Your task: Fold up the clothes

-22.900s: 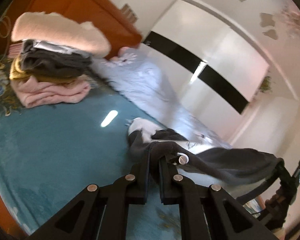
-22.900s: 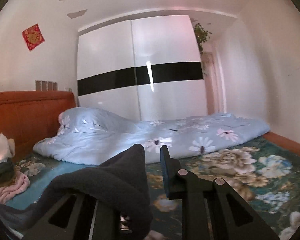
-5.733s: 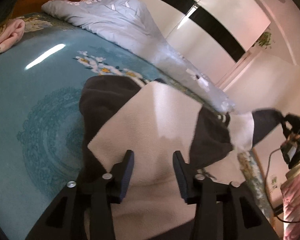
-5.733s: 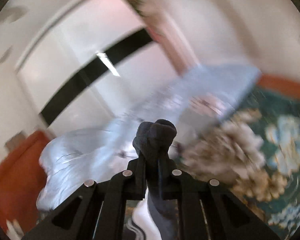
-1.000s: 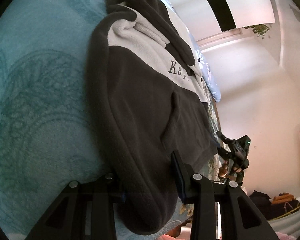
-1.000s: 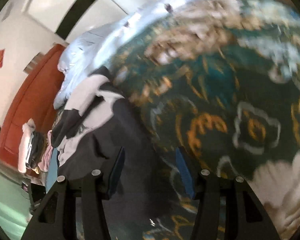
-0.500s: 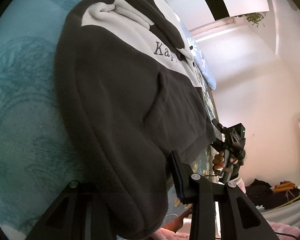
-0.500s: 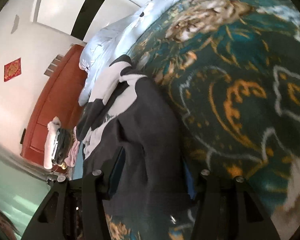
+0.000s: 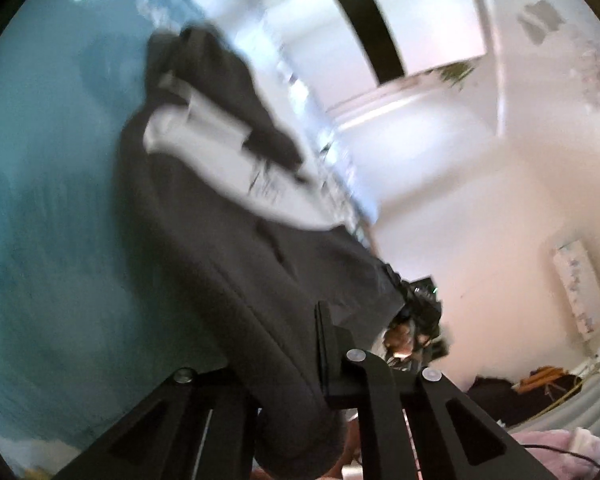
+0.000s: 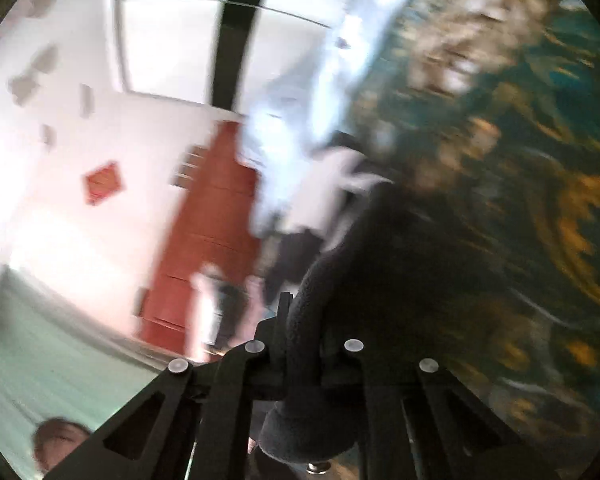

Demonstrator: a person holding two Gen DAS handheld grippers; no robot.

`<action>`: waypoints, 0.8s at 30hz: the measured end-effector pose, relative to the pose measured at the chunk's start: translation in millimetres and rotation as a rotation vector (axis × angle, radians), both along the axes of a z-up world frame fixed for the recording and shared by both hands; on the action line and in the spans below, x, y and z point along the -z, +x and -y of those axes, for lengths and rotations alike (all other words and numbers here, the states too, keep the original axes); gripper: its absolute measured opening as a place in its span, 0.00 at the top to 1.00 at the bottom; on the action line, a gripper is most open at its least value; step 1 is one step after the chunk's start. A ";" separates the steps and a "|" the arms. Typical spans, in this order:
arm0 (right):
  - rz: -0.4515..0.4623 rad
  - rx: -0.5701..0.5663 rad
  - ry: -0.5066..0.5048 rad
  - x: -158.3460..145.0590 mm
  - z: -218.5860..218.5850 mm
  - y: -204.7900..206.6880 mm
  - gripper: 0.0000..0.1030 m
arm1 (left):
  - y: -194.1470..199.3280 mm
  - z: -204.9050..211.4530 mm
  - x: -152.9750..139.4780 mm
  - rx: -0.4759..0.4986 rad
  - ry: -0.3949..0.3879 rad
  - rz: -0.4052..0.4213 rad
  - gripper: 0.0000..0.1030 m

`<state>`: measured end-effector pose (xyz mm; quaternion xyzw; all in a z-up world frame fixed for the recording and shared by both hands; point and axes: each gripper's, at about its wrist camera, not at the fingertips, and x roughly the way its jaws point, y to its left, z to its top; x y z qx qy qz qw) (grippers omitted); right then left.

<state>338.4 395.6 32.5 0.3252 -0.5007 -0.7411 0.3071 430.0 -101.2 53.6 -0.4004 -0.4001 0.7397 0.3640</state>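
A dark grey and white fleece hoodie (image 9: pixel 220 200) lies spread on the teal bedspread (image 9: pixel 40 200), hood far from me. My left gripper (image 9: pixel 284 364) is shut on one corner of its bottom hem and lifts it. My right gripper (image 10: pixel 300 332) is shut on the other hem corner; the dark hoodie (image 10: pixel 400 260) bunches between its fingers. The right gripper also shows in the left wrist view (image 9: pixel 416 312), holding the far hem corner. Both views are blurred by motion.
A pale blue floral duvet (image 10: pixel 300 120) lies beyond the hoodie. An orange headboard (image 10: pixel 212 240) stands behind a stack of folded clothes (image 10: pixel 224 308). A white wardrobe with a black stripe (image 9: pixel 364 28) fills the far wall. The bedspread's floral part (image 10: pixel 520 160) lies to the right.
Both grippers have closed on the hoodie's bottom hem and lifted it. Both cameras have tilted up and swung fast, so the views are blurred.
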 end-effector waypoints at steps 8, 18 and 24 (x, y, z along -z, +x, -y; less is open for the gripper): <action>-0.153 0.002 -0.088 -55.7 28.3 -87.5 0.91 | -79.9 42.5 -36.1 -0.110 0.042 0.013 0.92; 0.062 0.128 -0.042 -39.6 57.8 -248.8 0.91 | -219.1 97.0 -24.2 -0.226 -0.005 0.147 0.91; 0.197 0.199 -0.001 5.3 64.8 -294.0 0.88 | -261.4 107.1 23.3 -0.246 0.024 0.265 0.89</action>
